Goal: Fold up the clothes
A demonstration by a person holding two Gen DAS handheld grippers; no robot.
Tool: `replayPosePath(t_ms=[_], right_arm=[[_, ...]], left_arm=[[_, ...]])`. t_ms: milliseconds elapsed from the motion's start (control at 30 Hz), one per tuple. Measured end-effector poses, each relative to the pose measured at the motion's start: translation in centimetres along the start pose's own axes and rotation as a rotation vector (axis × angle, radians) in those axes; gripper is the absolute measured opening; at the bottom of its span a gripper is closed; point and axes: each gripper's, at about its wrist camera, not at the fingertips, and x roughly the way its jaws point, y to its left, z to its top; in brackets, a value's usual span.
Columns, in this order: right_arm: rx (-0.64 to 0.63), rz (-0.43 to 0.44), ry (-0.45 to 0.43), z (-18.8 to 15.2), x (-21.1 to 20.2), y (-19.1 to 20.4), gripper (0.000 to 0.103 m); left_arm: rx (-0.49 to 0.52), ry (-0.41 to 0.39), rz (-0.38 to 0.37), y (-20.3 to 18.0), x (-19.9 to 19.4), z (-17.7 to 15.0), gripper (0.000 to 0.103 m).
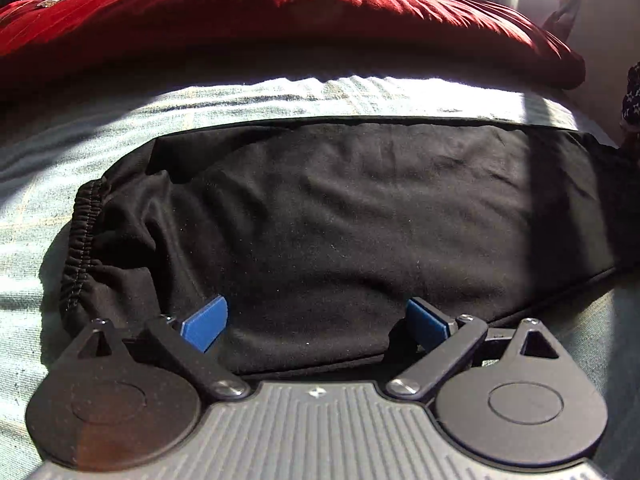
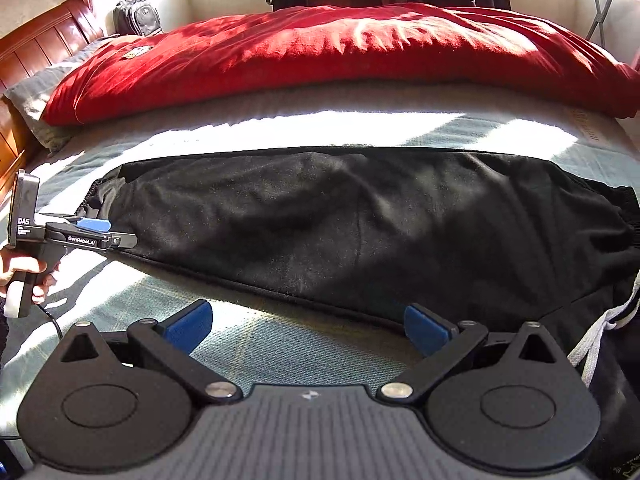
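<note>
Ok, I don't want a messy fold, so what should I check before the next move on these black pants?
1. Black pants lie flat on the bed sheet: ok.
2. Left gripper open over the near edge: ok.
3. Right gripper open, holding nothing: ok.
4. White drawstring tucked in: not ok, hanging loose.
5. Red blanket apart from the pants: ok.
6. Elastic cuff smooth: not ok, bunched.

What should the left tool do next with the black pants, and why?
Probably close. The left tool is open, its blue pads either side of the near edge of the black pants, which lie flat on the bed. Gripping seems the step before folding.
</note>
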Motion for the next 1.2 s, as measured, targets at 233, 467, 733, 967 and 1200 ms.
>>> replayPosePath(t_ms=[233,467,733,967,1200], right_arm=[[0.060,-0.023,-0.085,-1.0,-3.3,-3.0,0.103],[0.105,-0.067,-0.200,-2.2,-7.9,-6.7,0.103],[0.199,-0.088,-0.286,-5.9,-11.8,-13.4,0.103],[0.282,-0.045,-0.269,-10.6,-12.0,-21.4,0.103],[0.382,0.011,-0.225,-15.5,-11.6,-27.1,0.103]], left_arm=[[-0.021,-0.071,0.092,-1.6,-5.2,-1.3,0.097],[0.080,-0.133,0.011,-8.9,-6.2,0.4,0.097],[0.229,-0.185,-0.172,-21.5,-1.3,5.0,0.097],[0.139,-0.043,-0.055,-25.9,4.5,3.3,0.097],[0.051,-0.020,0.062,-26.4,-0.1,-1.2,0.097]])
